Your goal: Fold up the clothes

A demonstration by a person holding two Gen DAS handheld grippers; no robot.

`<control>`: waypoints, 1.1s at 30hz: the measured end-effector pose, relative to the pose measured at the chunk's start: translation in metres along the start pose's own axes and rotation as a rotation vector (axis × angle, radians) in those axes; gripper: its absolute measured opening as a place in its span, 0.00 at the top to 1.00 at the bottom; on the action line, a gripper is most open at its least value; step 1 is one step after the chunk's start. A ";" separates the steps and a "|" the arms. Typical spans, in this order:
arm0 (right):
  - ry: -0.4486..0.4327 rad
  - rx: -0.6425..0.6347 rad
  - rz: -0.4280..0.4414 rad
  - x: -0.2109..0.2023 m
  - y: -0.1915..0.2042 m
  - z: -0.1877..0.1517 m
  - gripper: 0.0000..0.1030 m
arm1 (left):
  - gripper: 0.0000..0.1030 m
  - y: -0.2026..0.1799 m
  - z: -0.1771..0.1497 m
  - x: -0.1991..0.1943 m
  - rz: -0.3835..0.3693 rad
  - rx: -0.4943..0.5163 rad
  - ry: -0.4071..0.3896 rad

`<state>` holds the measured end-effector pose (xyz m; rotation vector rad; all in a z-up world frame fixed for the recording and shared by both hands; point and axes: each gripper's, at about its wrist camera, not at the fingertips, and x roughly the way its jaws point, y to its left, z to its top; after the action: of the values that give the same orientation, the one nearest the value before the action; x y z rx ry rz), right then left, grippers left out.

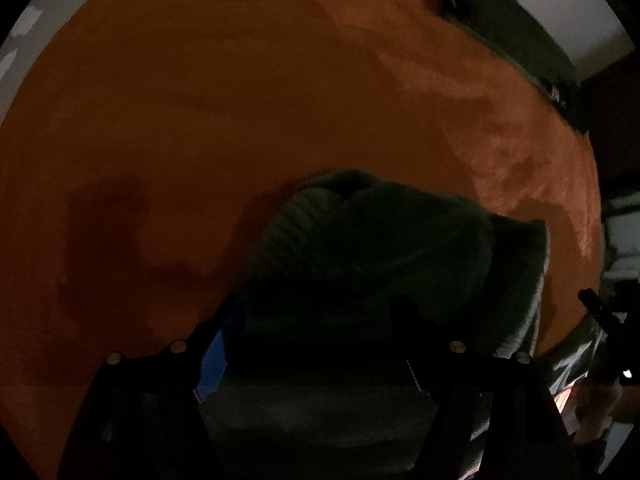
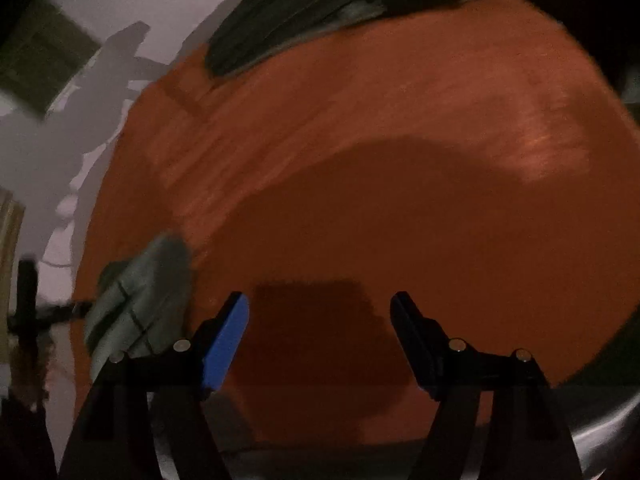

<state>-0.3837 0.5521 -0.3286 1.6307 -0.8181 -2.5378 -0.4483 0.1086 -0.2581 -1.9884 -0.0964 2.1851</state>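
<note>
While the left hand-held gripper [image 1: 320, 344] stands wide with a dark green garment [image 1: 384, 248] bunched between its fingers, whether the pads press on it is too dark to tell. That garment lies on an orange blanket [image 1: 200, 120]. In the right view the right hand-held gripper [image 2: 320, 332] is wide and empty over bare blanket, with the garment [image 2: 140, 300] off to its left. This looks like the start of a fold; next the right must reach a free edge.
</note>
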 end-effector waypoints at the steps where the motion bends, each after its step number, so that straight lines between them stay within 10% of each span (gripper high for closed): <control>1: 0.047 -0.022 0.047 0.012 0.014 -0.006 0.29 | 0.26 0.002 0.005 0.002 -0.003 0.005 0.003; 9: 0.404 -0.156 0.094 0.079 0.058 -0.055 0.29 | 0.27 0.011 0.013 0.041 -0.120 -0.026 0.046; 12: 0.417 -0.186 0.088 0.084 0.066 -0.056 0.30 | 0.54 0.002 -0.001 0.041 -0.129 0.014 -0.031; 15: 0.489 -0.235 0.152 0.085 0.083 -0.062 0.70 | 0.72 -0.002 -0.016 0.027 -0.128 0.008 -0.126; 17: 0.524 -0.295 0.164 0.085 0.096 -0.070 0.76 | 0.76 0.002 -0.023 0.014 -0.128 -0.019 -0.175; 23: 0.248 -0.275 0.090 0.029 0.099 -0.041 0.91 | 0.77 0.060 -0.043 -0.067 -0.126 -0.182 -0.381; 29: -0.172 -0.384 -0.202 -0.089 0.101 0.029 0.92 | 0.77 0.098 -0.046 -0.106 -0.089 -0.237 -0.470; 33: -0.280 -0.380 -0.390 -0.126 0.081 0.077 0.92 | 0.76 0.086 -0.030 -0.089 -0.099 -0.245 -0.470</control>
<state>-0.4130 0.5504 -0.1631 1.4457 0.0044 -2.9838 -0.4185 0.0060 -0.1887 -1.4868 -0.5363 2.6295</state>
